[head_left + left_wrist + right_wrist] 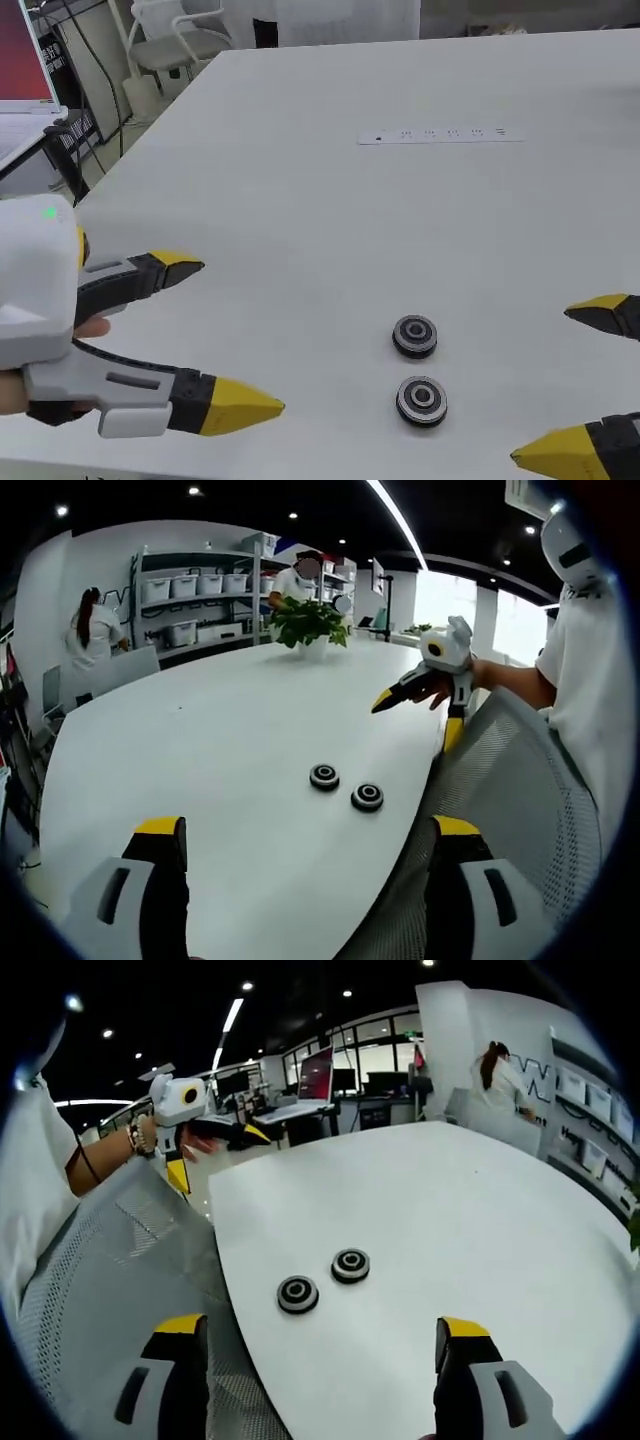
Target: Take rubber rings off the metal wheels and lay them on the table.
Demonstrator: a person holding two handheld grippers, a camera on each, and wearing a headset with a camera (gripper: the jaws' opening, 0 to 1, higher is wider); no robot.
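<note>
Wheels: two on desk, between the tools, touching neither.
Left tool: jaws spread, empty.
Right tool: jaws spread, empty.

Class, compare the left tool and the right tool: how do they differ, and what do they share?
The left tool sits left of the metal wheels; the right tool sits to their right. The left tool's white body is in the head view; the right tool is cut by the frame edge. The right tool seems slightly nearer the wheels. Both are open, empty and yellow-tipped.
</note>
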